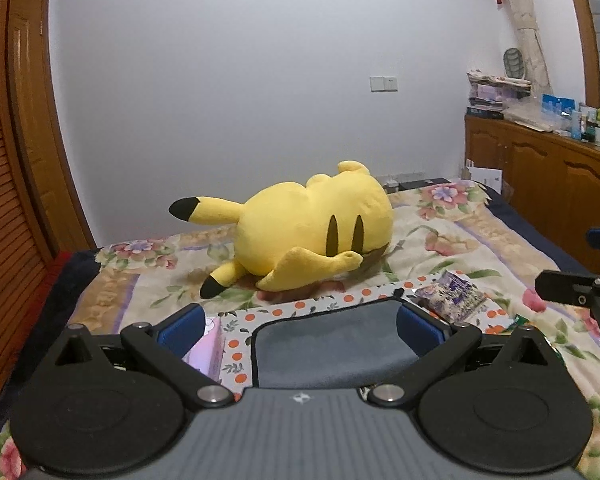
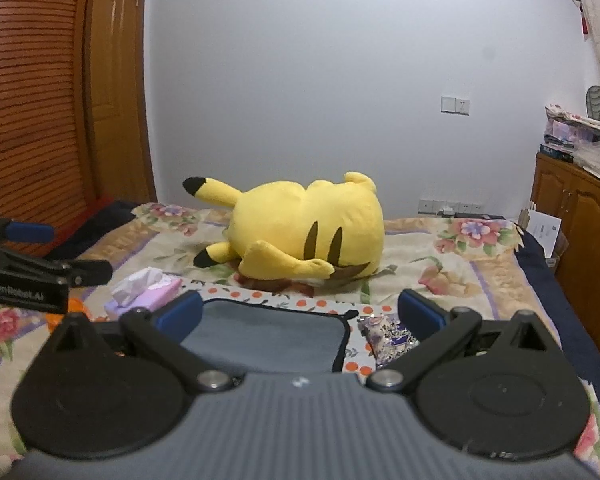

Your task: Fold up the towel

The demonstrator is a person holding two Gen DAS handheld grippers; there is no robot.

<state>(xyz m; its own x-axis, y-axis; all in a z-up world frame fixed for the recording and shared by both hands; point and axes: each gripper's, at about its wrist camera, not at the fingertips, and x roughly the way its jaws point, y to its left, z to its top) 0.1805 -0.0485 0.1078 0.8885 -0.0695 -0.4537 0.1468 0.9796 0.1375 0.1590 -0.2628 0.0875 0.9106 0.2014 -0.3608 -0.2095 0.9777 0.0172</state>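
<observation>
Both the left gripper (image 1: 300, 326) and right gripper (image 2: 300, 314) gape wide above the grey towel (image 1: 332, 344) on the bed (image 1: 480, 240); a plush toy (image 1: 312, 228) lies at 12 o'clock.

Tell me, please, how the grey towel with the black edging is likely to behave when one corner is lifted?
The flat grey towel with black edging will probably be floppy: it lies limp on the dotted cloth, so a lifted corner should drape and trail. It looks thin, so likely light. Its matte, cloth-like surface suggests the blue pads of the open right hand-held gripper should hold it without slipping.
</observation>
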